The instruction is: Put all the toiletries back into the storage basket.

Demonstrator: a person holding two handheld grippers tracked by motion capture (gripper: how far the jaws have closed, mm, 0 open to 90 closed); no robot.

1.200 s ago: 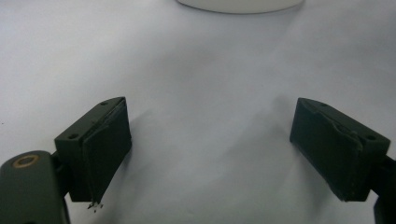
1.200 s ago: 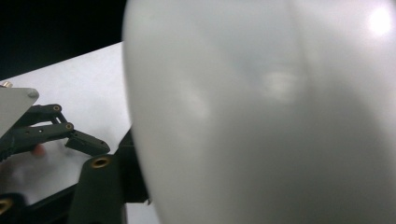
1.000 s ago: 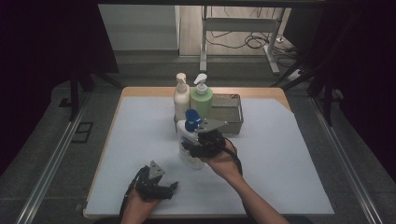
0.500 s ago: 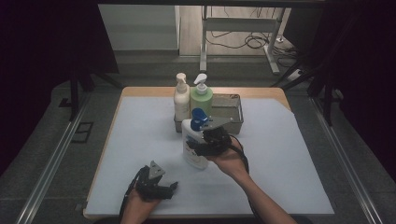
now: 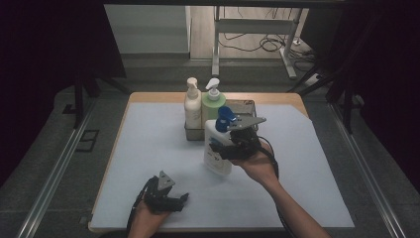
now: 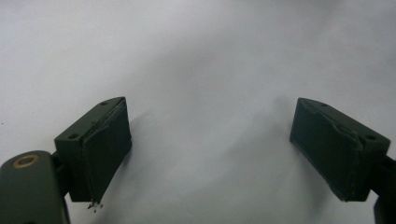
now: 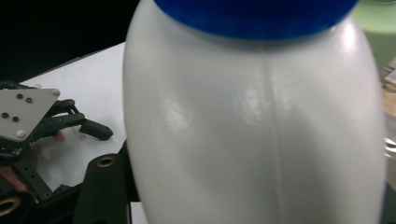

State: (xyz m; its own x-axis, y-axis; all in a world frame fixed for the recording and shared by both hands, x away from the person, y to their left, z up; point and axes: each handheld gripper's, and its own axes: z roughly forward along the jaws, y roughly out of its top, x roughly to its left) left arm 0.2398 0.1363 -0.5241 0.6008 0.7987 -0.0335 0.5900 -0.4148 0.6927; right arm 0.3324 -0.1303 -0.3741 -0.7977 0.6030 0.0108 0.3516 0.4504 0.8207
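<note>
Gripping the white bottle (image 5: pixel 217 148) with our right gripper (image 5: pixel 229 147), we hold it just before the metal tray (image 5: pixel 250 106); our left gripper (image 5: pixel 174 202) rests open nearer us.

A white bottle (image 7: pixel 254 130) with a blue cap (image 7: pixel 257 16) is sitting between the right tongs (image 7: pixel 254 200); the left tongs (image 7: pixel 56 123) are resting on the worktop (image 7: pixel 93 74).

No text on the bottles can be read.
</note>
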